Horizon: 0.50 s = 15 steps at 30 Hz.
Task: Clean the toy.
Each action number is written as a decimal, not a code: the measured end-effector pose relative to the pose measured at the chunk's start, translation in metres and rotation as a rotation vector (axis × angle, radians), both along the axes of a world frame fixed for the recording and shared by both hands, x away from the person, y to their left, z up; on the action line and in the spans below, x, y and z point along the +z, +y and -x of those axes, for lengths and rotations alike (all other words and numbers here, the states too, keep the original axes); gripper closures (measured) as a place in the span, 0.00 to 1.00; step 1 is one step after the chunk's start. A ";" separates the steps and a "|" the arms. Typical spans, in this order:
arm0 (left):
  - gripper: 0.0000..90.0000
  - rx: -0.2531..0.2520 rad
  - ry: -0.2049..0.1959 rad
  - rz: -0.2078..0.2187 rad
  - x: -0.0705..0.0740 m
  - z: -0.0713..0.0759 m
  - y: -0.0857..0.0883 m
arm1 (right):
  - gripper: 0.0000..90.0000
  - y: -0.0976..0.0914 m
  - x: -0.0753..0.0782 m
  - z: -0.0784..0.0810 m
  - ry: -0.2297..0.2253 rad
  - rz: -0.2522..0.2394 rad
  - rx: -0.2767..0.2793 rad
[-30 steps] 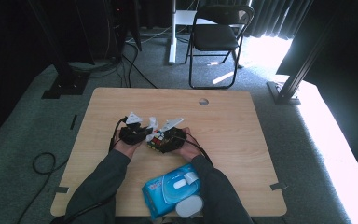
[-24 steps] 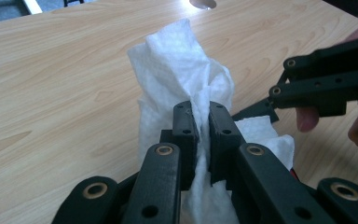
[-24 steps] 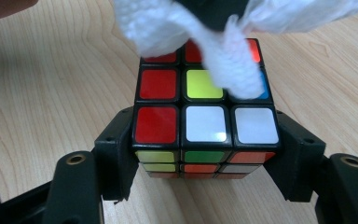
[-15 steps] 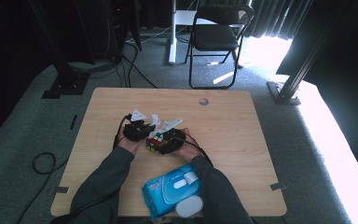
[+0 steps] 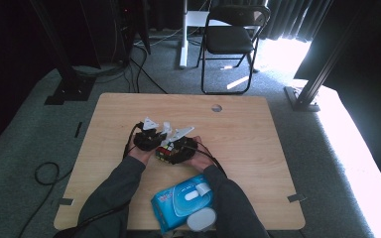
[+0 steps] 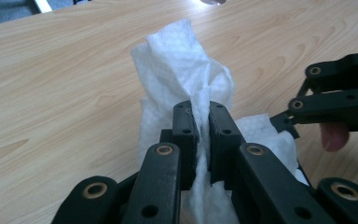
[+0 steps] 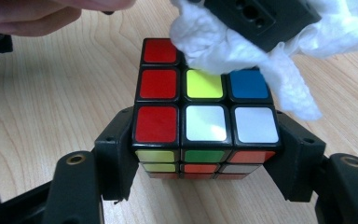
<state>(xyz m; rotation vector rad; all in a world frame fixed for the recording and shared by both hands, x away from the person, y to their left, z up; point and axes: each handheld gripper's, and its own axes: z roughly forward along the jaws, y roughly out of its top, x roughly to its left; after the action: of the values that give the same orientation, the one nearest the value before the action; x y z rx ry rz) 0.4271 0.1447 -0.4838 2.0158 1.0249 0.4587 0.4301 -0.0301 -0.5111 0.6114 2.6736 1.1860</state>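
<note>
step: wiping the puzzle cube, mid-wipe on its top face
left gripper (image 6: 200,126): jaws pinched together on a white wipe (image 6: 182,70), bunched, its wad resting on the cube's far top row
puzzle cube (image 7: 205,112): on the table (image 5: 258,129), around the middle, slightly toward the near edge
right gripper (image 7: 205,168): jaws clamped on the cube's two sides, holding it steady and upright
wipes pack (image 5: 183,201): blue, at the near edge, not in play
next: likely drag the wipe across the remaining top squares; needs a firm hold on the cube and light downward pressure so it doesn't twist
</note>
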 end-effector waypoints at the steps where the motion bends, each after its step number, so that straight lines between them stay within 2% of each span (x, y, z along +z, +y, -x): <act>1: 0.93 -0.003 -0.005 -0.004 0.001 0.001 -0.001 | 0.38 0.000 0.000 0.000 -0.001 -0.001 -0.001; 8: 0.93 -0.025 -0.021 -0.008 0.002 0.009 -0.003 | 0.38 -0.002 0.001 -0.001 -0.006 -0.010 -0.023; 15: 0.93 -0.033 -0.016 -0.007 0.001 0.017 0.002 | 0.38 -0.004 0.001 -0.001 -0.011 -0.018 -0.039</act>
<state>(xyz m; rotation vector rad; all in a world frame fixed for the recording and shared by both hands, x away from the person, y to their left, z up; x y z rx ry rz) 0.4097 0.1469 -0.4832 2.0287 0.9800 0.4613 0.4311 -0.0343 -0.5102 0.6546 2.6324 1.2011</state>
